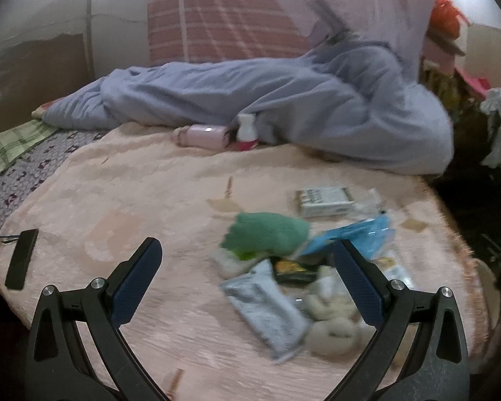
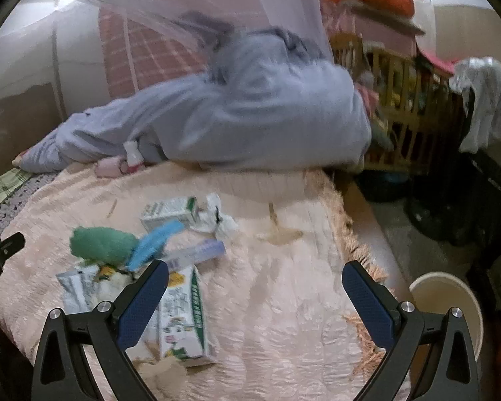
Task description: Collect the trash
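Pink bedspread (image 2: 284, 300) strewn with trash (image 1: 267, 287)

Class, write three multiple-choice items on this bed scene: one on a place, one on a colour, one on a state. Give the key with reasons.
1. Where does the round cream bin stand?
A on the bed
B on the floor beside the bed
C on a shelf
2. What colour is the crumpled fuzzy cloth in the trash pile?
A green
B red
C black
3. How is the right gripper?
A shut on a carton
B open, empty
C shut, empty

Key: B, it sits below the blanket's edge; A, plainly green; B, its fingers spread with nothing between.
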`<state>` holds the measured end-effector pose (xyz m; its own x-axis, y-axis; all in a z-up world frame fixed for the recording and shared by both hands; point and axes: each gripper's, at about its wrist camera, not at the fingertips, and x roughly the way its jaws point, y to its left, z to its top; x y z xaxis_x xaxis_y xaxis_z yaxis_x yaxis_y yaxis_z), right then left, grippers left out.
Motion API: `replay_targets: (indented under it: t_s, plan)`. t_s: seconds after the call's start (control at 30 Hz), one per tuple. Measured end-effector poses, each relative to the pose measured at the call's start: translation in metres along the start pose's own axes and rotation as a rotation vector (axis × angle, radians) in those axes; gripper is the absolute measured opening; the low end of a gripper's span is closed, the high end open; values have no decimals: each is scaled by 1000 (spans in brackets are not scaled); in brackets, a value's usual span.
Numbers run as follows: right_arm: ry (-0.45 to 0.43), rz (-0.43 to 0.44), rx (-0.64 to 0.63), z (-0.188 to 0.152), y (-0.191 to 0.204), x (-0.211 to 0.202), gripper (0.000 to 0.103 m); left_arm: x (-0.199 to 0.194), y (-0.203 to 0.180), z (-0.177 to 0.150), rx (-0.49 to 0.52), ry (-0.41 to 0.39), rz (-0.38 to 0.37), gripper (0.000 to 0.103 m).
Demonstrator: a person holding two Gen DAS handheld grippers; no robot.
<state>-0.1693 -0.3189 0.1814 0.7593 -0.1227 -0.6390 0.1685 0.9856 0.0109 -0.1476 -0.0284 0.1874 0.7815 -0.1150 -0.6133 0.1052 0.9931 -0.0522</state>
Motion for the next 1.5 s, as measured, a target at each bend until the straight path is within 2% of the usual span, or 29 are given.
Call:
replay_targets:
  t_s: [0.2,0.53,1.3,1.5]
  plan:
    - [-105,-12,-29,0,17,-34,103,-28,-27,-4,47,-91,12,102]
    - [-185,-6,-20,0,24,-64,103,-47,-39,-5,72,-150,-2,102]
    - [-197,-12,-40,4,29,-68,103,-46,-32,-10,27,-152,-19,102]
    - [-185,-13,-42,3,29,-65,103,-46,-33,-10,29,-158,1,102]
